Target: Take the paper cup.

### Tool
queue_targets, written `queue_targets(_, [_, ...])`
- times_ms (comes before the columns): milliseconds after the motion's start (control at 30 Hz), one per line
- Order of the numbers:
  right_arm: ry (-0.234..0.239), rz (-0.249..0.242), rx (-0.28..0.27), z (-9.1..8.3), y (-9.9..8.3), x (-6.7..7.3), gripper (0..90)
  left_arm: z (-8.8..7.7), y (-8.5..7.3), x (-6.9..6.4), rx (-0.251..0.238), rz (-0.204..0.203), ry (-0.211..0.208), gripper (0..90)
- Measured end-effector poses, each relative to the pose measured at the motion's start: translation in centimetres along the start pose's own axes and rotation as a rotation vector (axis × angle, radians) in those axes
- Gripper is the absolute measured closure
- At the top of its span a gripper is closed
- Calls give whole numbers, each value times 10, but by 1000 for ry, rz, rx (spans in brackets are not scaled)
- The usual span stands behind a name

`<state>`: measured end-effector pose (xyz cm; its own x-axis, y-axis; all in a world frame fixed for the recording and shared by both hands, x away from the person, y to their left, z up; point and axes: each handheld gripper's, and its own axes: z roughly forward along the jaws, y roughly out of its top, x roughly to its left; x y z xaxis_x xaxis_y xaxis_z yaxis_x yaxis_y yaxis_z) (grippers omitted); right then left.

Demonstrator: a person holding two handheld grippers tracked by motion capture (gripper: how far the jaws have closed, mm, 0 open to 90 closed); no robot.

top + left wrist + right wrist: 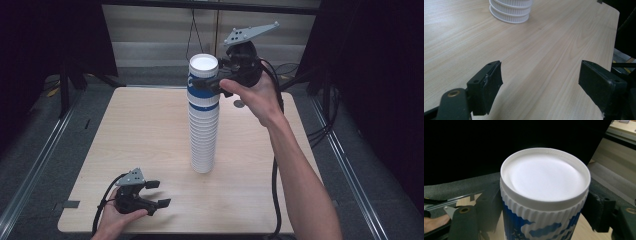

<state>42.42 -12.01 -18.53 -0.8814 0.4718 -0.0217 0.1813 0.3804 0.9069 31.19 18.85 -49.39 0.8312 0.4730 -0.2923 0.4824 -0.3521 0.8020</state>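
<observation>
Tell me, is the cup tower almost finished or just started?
Already done: a tall stack of upside-down cups stands on the table. In hand: the right gripper is clamped on the top cup, the blue-and-white one. The left gripper rests open near the table's front edge, holding nothing. What's left can't be judged.

cup stack (pixel 204 120) mid-table (pixel 150 130), right gripper (pixel 212 82) at top, left gripper (pixel 156 194) front-left

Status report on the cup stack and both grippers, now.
Right gripper clamped on top cup of the stack. Left gripper open, empty, low over the table near its front edge. Nothing in the way.
</observation>
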Motion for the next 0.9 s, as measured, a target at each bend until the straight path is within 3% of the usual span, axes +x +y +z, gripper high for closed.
queue_targets(433, [6,24,-101,-6,5,-3,263,0,0,-2,11,13,-5,187])
queue_targets(900, [-9,33,-167,-16,15,-3,266,-1,0,-1,8,7,-3,187])
